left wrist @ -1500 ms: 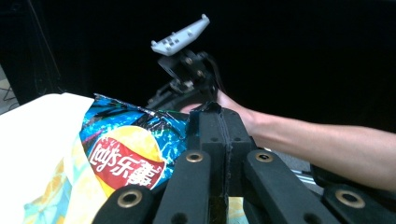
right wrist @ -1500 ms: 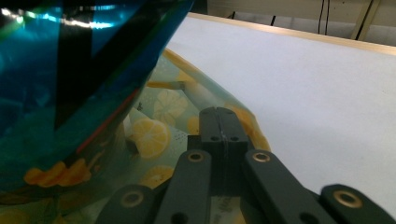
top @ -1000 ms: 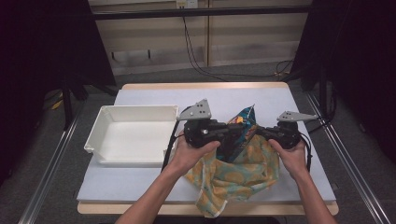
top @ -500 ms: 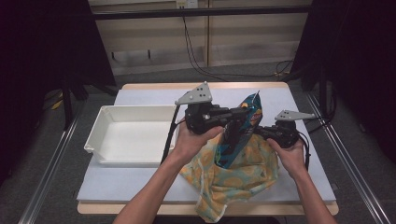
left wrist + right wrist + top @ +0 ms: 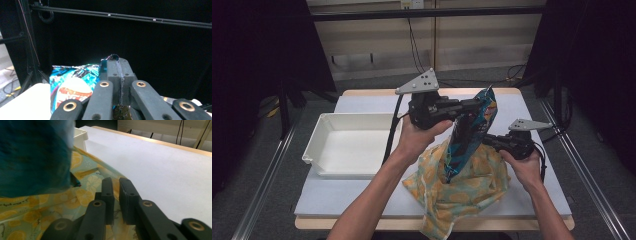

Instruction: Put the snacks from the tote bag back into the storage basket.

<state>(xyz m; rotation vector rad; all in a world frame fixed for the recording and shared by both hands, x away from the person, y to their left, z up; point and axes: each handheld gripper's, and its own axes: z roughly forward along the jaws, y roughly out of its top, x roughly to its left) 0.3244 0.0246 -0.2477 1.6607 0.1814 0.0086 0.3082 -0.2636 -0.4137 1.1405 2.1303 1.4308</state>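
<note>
The shiny blue crinkled snack packet (image 5: 472,131) hangs half out of the yellow lemon-print cloth bag (image 5: 462,187), right of the white plastic tray (image 5: 347,150). The left gripper (image 5: 479,105) pinches its top edge. The right gripper (image 5: 115,185), jaws just parting slightly, straddles the bag's rim.

The left gripper (image 5: 119,65) had its two black jaws pressed flat together on the upper corner of a shiny blue snack bag (image 5: 72,86). A crumpled bit of the bag's edge stuck up just above the jaw tips. The rest of the bag hung to the left of the jaws and below their tips, showing a white and red-orange print. Left of the bag lay a pale table surface (image 5: 25,102). Behind the bag stood black curtain and a dark frame bar (image 5: 120,17).
</note>
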